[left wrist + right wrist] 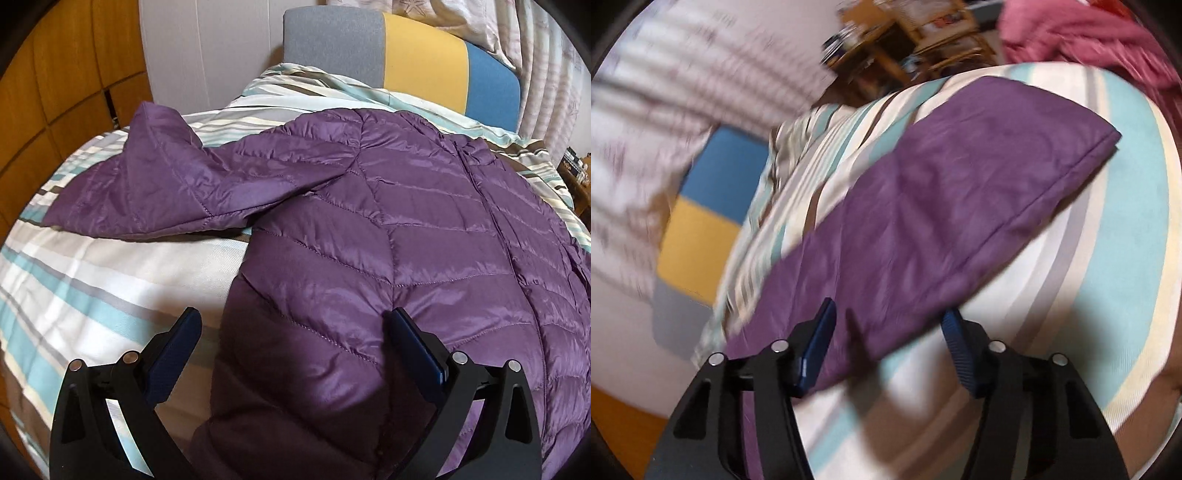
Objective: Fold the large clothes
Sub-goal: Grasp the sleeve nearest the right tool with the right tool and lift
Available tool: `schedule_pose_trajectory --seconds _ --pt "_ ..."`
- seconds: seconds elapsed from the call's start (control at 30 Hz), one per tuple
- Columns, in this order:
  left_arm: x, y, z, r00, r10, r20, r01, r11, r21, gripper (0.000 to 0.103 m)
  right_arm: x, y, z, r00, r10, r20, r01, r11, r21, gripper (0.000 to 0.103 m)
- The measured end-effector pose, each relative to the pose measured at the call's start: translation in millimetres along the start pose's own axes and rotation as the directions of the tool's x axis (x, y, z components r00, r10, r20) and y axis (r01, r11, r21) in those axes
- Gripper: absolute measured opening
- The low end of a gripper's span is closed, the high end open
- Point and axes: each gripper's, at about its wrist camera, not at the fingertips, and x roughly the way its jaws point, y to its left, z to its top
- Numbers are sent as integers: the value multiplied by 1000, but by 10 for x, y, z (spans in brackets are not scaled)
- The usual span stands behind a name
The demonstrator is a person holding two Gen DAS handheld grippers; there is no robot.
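Left wrist view shows us the purple quilted jacket (406, 229) spread flat on the striped bed cover (92, 280), front up, its zipper line running from near us away toward the grey, yellow and blue headboard (417, 62). Its long axis follows that line, collar end farthest. One sleeve (147, 184) stretches crosswise to the left. Our left tongs (291, 325) stand wide open above the jacket's near left edge, gripping nothing. Right wrist view, blurred, shows us the other sleeve (942, 206) lying as a long band slanting up to the right, cuff end at the upper right. Our right tongs (888, 321) are partly open over it; the pads press nothing.
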Motion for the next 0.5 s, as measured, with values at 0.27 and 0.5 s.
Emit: schedule_pose_trajectory --seconds 0.27,0.5 --pt "71 58 -86 999 -36 -17 35 999 -42 100 -56 -182 223 993 -65 95 50 988 148 22" --pt "95 24 -101 1000 -15 -18 14 1000 -25 100 -65 435 144 955 -225 191 257 953 -160 14"
